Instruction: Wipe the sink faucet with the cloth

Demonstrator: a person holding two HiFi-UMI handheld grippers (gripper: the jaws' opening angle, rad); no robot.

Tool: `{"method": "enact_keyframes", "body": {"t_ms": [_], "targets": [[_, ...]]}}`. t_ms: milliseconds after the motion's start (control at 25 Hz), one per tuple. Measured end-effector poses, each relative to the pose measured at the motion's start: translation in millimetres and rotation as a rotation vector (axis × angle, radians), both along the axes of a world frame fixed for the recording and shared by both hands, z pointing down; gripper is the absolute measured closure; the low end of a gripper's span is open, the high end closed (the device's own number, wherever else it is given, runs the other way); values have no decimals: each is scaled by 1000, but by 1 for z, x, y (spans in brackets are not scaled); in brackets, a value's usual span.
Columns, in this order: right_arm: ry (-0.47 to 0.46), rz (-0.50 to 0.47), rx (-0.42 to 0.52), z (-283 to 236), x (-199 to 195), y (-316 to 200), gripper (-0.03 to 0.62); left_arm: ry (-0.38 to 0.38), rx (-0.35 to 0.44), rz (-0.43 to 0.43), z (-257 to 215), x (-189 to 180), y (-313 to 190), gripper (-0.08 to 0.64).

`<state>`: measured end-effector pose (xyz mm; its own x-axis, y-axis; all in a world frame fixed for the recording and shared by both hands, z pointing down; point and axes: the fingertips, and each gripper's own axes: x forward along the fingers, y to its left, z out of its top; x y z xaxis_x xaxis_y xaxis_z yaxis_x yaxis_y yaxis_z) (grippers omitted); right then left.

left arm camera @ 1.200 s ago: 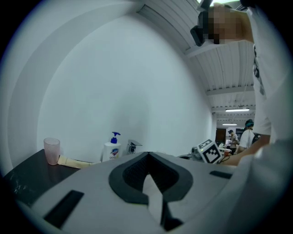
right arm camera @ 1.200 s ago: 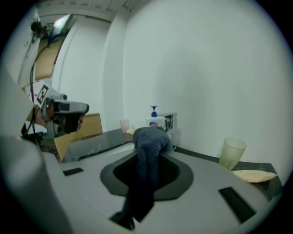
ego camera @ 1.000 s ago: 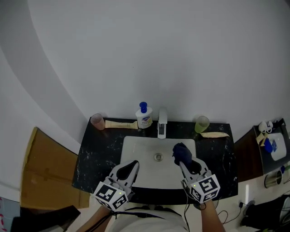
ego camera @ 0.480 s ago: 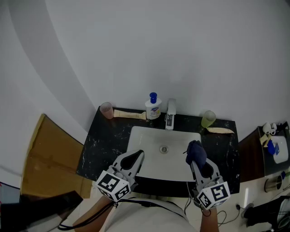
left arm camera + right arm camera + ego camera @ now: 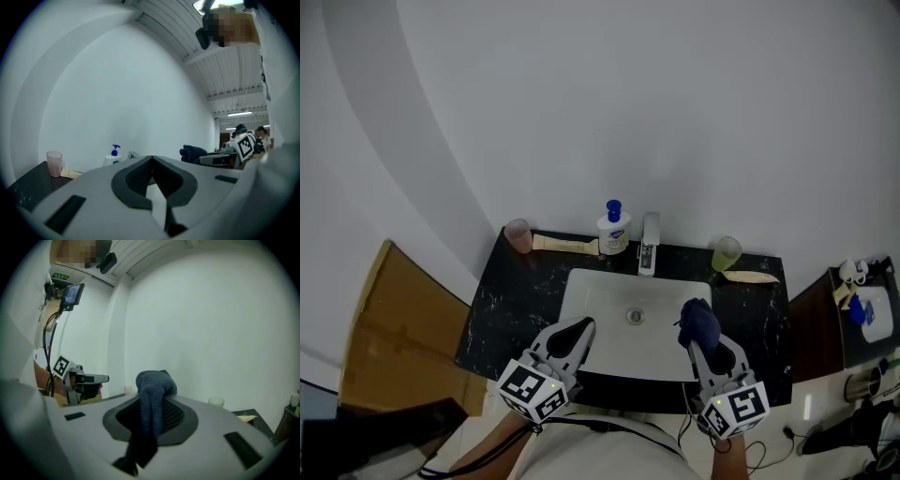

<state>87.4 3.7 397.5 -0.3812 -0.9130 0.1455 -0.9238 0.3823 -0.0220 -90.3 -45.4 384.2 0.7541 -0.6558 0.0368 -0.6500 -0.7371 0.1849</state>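
A: Left tongs point(image 5: 578, 328)?
B: Pressed together, nothing between them. They sit over the near left edge of the sink point(image 5: 581, 292).
A: Right tongs point(image 5: 696, 345)?
B: Pinching the dark blue cloth point(image 5: 697, 321). It bunches above the tips, and a tail hangs down between the jaws. Held over the basin's right side, apart from the faucet point(image 5: 649, 246).
A: Farther back?
B: Faucet stands at the sink's rear rim, centre. Soap bottle point(image 5: 613, 232) just left of it. Pink cup point(image 5: 518, 234) at the far left of the black desk point(image 5: 502, 305), green cup point(image 5: 726, 253) to the right. White wall behind.
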Motion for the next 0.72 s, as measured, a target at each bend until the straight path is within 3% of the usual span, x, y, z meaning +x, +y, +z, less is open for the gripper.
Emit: {"method": "enact_keyframes", "body": {"t_ms": [720], "targets": [[15,6,-4,0,3,3,515,5,-3,22,9,6,-1,558]]}}
